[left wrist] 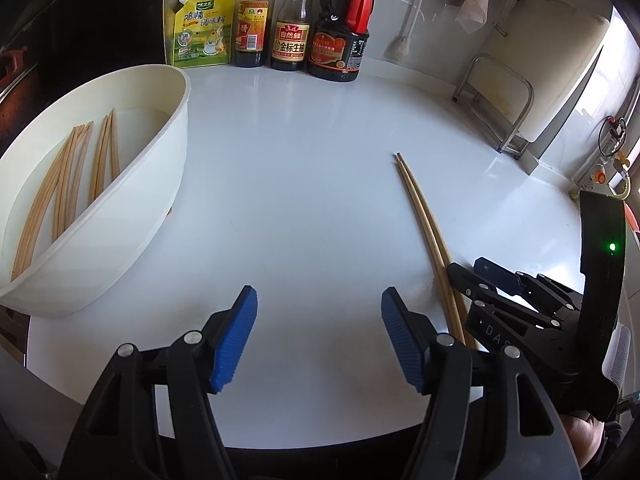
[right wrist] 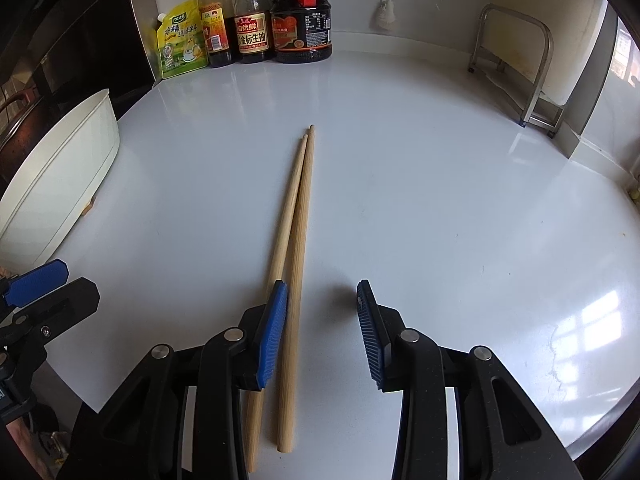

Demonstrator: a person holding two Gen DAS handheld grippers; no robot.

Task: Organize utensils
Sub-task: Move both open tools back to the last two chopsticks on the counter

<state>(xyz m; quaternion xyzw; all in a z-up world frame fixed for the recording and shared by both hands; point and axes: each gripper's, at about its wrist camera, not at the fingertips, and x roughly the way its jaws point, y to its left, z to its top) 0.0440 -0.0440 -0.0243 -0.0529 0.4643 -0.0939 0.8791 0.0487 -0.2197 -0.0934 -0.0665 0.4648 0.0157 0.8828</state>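
While both jaws gape | right gripper [right wrist: 322,322] straddles chopsticks [right wrist: 298,216], near ends hidden, perhaps untouched | left gripper [left wrist: 318,334] empty

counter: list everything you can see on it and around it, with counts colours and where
counter: one, white, glossy, under everything
tub: one, white, left side of the counter
chopsticks in tub: several, light wood, lying inside it; exact count unclear
chopsticks on counter: two, light wood, side by side mid counter, near ends at the right gripper
seasoning pouch: one, yellow-green, back by the wall
sauce bottles: three, dark contents, in a row right of the pouch
metal rack: one, silver, back right
brush: one, white, hanging on the wall
left gripper: one, black with blue pads, open over bare counter
right gripper: one, black with blue pads, open, one chopstick between its pads
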